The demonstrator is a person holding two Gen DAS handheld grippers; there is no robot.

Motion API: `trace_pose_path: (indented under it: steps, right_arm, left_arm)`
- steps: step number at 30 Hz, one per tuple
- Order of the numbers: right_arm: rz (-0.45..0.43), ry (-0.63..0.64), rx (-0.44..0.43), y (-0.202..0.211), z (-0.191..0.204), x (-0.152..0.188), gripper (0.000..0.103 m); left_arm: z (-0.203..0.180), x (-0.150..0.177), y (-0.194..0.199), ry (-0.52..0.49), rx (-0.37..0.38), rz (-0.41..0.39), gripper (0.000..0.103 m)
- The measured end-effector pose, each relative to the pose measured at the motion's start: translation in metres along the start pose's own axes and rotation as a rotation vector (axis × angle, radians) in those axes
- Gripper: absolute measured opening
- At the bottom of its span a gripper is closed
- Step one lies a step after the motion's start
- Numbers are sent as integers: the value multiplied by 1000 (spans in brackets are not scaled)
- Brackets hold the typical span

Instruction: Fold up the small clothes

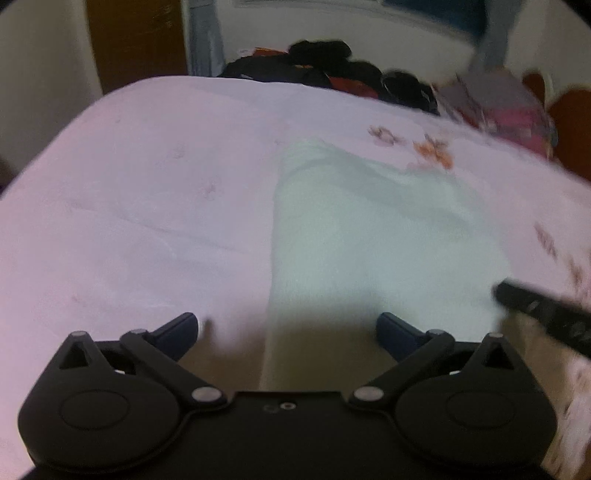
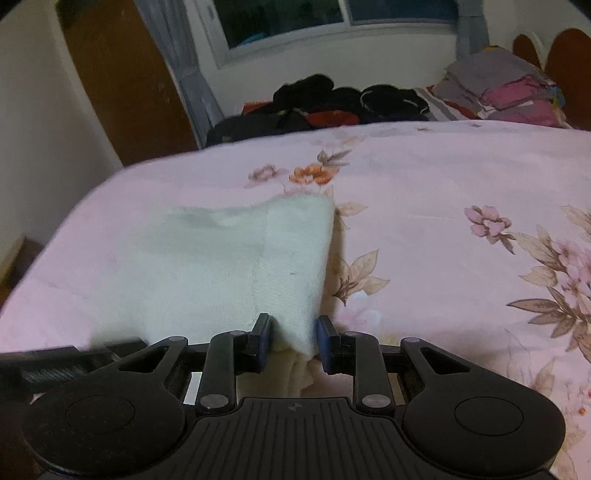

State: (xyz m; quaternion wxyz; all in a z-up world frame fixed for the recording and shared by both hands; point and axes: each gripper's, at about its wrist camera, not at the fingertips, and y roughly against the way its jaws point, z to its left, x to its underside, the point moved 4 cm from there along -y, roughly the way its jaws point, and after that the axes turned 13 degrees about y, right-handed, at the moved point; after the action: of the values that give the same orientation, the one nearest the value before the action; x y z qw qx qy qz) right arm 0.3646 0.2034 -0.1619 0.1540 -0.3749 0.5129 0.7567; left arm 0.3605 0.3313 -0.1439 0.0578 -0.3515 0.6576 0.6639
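A small pale mint-white garment [image 1: 362,229] lies on the pink floral bedsheet [image 1: 129,206]. My left gripper [image 1: 287,328] is open and empty, hovering over the garment's near left edge. In the right wrist view the same garment [image 2: 236,266] has its right edge lifted into a fold. My right gripper [image 2: 291,341] has its fingers close on either side of the garment's near corner, with a narrow gap still showing beside the cloth. The right gripper also shows as a dark bar at the right of the left wrist view [image 1: 543,306].
A heap of dark clothes [image 2: 332,107] lies at the far edge of the bed. A stack of folded grey and pink clothes [image 2: 506,88] sits at the far right by a brown headboard [image 2: 569,59]. A wooden door [image 2: 125,81] and a window [image 2: 332,18] are behind.
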Motion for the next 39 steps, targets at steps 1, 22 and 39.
trace_pose_path:
  steps: [1,22,39]
  right_arm:
    - [-11,20,-2,9,4,1,25]
    - [18,50,68,101,48,72,57]
    - [-72,121,92,254,81,73,103]
  left_arm:
    - [-1,1,3,-20,-15,9,103]
    - [25,46,115,-23,26,-97,103]
    - [27,96,233,-14,19,-179,103]
